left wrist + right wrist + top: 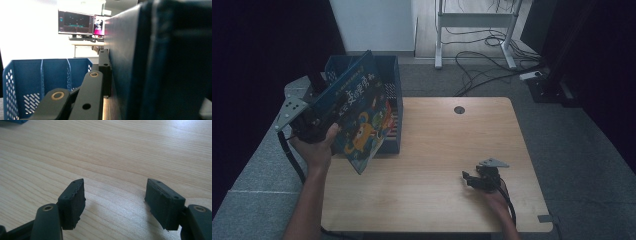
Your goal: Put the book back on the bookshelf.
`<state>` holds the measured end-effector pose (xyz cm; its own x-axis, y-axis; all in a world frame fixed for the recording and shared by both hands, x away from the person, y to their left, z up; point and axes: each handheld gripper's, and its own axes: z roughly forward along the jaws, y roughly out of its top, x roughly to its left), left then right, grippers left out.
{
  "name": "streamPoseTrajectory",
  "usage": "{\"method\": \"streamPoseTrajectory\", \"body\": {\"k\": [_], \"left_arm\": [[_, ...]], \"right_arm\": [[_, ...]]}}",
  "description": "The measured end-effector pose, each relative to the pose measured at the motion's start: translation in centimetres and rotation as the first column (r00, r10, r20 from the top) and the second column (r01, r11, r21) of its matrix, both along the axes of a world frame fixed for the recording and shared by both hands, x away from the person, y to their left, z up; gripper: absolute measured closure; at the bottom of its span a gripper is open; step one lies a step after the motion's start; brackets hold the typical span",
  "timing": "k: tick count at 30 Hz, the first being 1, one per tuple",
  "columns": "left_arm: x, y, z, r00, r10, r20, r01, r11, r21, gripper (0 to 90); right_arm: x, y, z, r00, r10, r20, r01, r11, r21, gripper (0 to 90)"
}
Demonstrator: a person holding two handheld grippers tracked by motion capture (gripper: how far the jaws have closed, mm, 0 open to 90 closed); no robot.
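The left claw is clamped on a large picture book, held tilted above the table's left edge, in front of a blue perforated crate; the left hand also steadies the book's lower edge with the thumb. In the left gripper view the dark blue cover lies flat against the near jaw. The right claw rests low over bare wood at the table's right front, jaws apart and empty. Judgement: the book looks thin, broad and moderately stiff; a grip at one edge will let the far corner sag or swing, and the glossy cover may slip. A hold near the spine or mid-edge appears safest. Yellow characters run along the cover's upper margin, too small to read; no brand is legible.
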<state>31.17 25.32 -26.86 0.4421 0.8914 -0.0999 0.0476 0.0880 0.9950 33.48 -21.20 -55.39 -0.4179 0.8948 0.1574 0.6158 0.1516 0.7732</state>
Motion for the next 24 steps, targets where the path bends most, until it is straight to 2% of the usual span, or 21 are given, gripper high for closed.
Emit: {"method": "streamPoseTrajectory", "body": {"k": [4, 8, 12, 19, 24], "left_arm": [[0.4, -0.2, 0.1, 0.9992, 0.034, 0.019, -0.034, 0.9994, -0.006, 82.2], [0.9, -0.6, 0.1, 0.9976, 0.064, 0.025, -0.064, 0.9979, 0.010, 82.2], [1.5, -0.6, 0.1, 0.9974, 0.070, 0.019, -0.070, 0.9975, 0.007, 82.1], [2.4, -0.8, -0.2, 0.9942, 0.103, 0.031, -0.103, 0.9947, 0.003, 82.2], [3.1, -0.9, -0.5, 0.9943, 0.105, 0.021, -0.105, 0.9945, 0.008, 82.2]], "right_arm": [[0.0, 0.0, 0.0, 1.0000, -0.001, 0.002, 0.001, 1.000, -0.004, 32.3], [0.0, 0.1, 0.0, 1.0000, -0.005, 0.002, 0.005, 1.000, -0.008, 32.5], [-0.1, 0.1, 0.0, 1.0000, -0.004, 0.003, 0.004, 1.000, -0.011, 32.5], [-0.1, 0.1, 0.0, 1.0000, -0.007, 0.001, 0.007, 1.000, -0.007, 33.4], [-0.1, 0.0, 0.0, 1.0000, -0.007, 0.001, 0.007, 1.000, -0.007, 33.5]]}}
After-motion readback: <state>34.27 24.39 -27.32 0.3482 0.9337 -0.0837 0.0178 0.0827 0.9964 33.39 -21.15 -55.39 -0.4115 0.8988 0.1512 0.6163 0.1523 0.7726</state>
